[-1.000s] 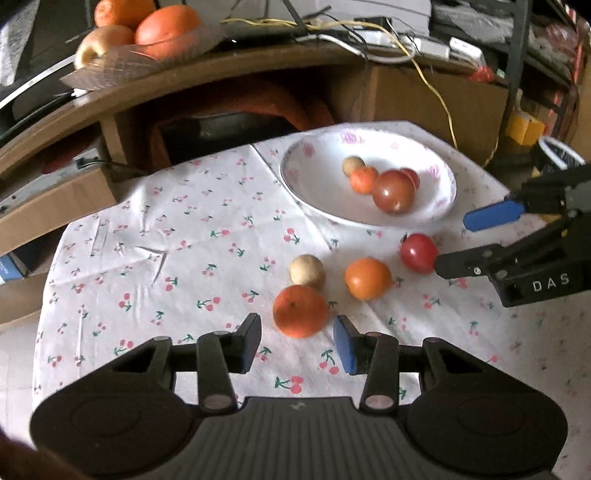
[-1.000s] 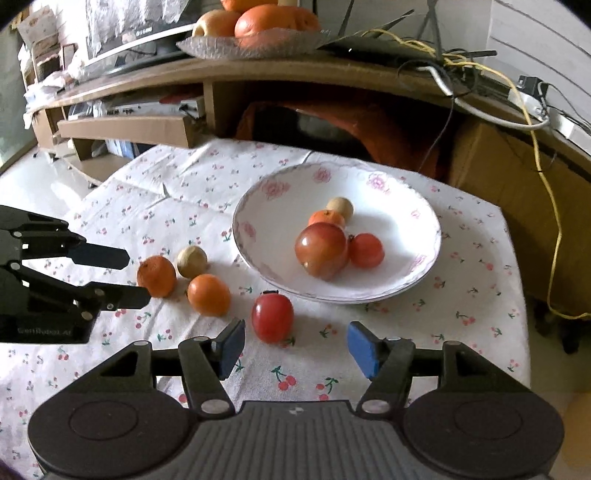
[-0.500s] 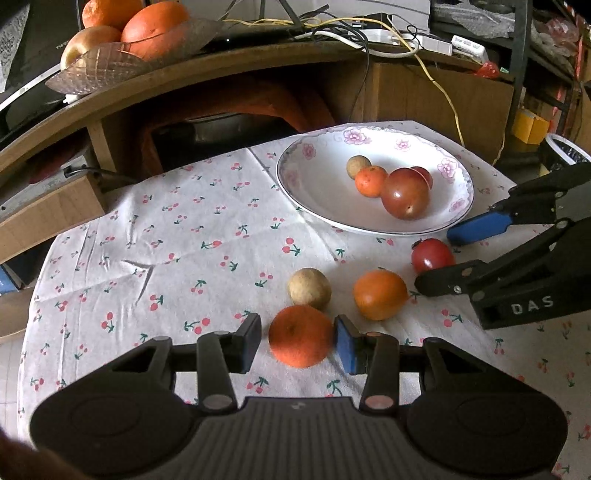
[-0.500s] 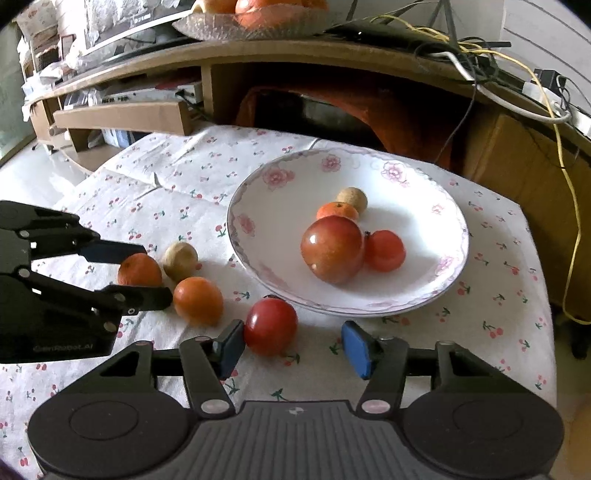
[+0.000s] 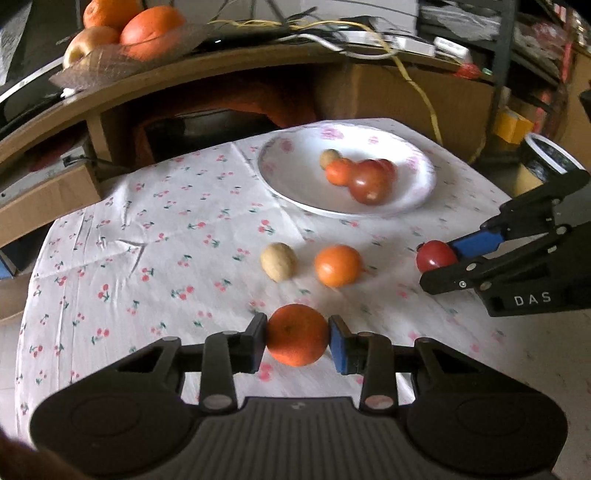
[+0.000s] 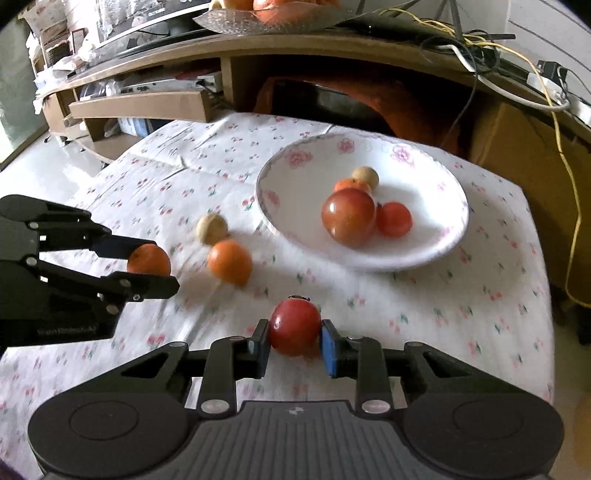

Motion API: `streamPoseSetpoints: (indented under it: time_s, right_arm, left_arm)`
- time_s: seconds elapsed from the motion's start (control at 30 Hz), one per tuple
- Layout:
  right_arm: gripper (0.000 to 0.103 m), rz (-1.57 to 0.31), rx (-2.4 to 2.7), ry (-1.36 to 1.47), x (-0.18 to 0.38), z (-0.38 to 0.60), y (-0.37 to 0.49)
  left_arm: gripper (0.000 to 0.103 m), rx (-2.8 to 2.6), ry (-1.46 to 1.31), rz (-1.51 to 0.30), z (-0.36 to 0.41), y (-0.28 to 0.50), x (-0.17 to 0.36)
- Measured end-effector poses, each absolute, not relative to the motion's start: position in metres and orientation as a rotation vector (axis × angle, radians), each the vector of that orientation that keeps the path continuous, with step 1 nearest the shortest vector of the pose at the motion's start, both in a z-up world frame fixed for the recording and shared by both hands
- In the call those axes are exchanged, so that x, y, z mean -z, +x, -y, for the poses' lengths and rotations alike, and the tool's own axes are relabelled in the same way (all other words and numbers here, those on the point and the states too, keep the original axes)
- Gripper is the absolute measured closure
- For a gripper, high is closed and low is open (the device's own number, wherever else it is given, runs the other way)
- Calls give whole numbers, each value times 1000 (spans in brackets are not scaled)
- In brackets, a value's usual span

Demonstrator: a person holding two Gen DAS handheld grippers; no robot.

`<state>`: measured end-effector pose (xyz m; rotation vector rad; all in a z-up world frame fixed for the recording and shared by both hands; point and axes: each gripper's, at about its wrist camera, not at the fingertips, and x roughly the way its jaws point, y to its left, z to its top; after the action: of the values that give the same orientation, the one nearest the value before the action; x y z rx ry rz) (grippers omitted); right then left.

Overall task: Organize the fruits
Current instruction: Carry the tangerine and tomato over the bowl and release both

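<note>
My left gripper (image 5: 297, 341) is shut on an orange (image 5: 297, 334) just above the cherry-print cloth; it also shows in the right wrist view (image 6: 149, 260). My right gripper (image 6: 293, 341) is shut on a red tomato (image 6: 294, 326), also seen in the left wrist view (image 5: 436, 255). A second orange (image 5: 338, 266) and a small tan fruit (image 5: 277, 261) lie on the cloth between them. The white floral plate (image 6: 436, 243) behind holds a large tomato (image 6: 348, 217), a small tomato (image 6: 394, 219), a small orange and a tan fruit.
A wooden shelf (image 5: 236, 70) curves behind the table, with a glass dish of oranges and an apple (image 5: 125, 33) on top. Cables (image 6: 509, 66) and a cardboard box (image 5: 417, 96) are at the back right. The table edge falls off on the right.
Both grippers moved forward and closed, the left on the orange and the right on the tomato. Both fruits look slightly lifted off the cloth.
</note>
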<state>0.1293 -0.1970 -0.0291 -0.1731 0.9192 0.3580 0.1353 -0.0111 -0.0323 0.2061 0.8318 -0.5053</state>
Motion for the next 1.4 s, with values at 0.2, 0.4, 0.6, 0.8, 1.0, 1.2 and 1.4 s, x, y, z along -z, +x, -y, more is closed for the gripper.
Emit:
streamPoseSetpoints:
  time_s: [0.2, 0.4, 0.6, 0.8, 1.0, 1.2, 1.4]
  right_arm:
    - [75, -953, -364, -220, 32, 195, 95]
    - [60, -948, -342, -225, 34, 192, 89]
    - [35, -909, -356, -212, 31, 196, 87]
    - [35, -907, -360, -208, 30, 195, 87]
    - [40, -913, -374, -217, 33, 193, 88]
    - [74, -934, -345, -227, 35, 192, 88]
    - [75, -917, -336, -179, 25, 195, 92]
  left_arm:
    - [62, 549, 211, -861, 12, 100, 29]
    - [62, 542, 246, -858, 14, 90, 39]
    - [60, 547, 268, -846, 14, 86, 39]
    - [56, 547, 264, -842, 14, 89, 39]
    - [50, 545, 259, -841, 13, 87, 40]
    - [63, 552, 226, -854, 12, 88, 39]
    - [63, 556, 199, -836, 17, 94, 29]
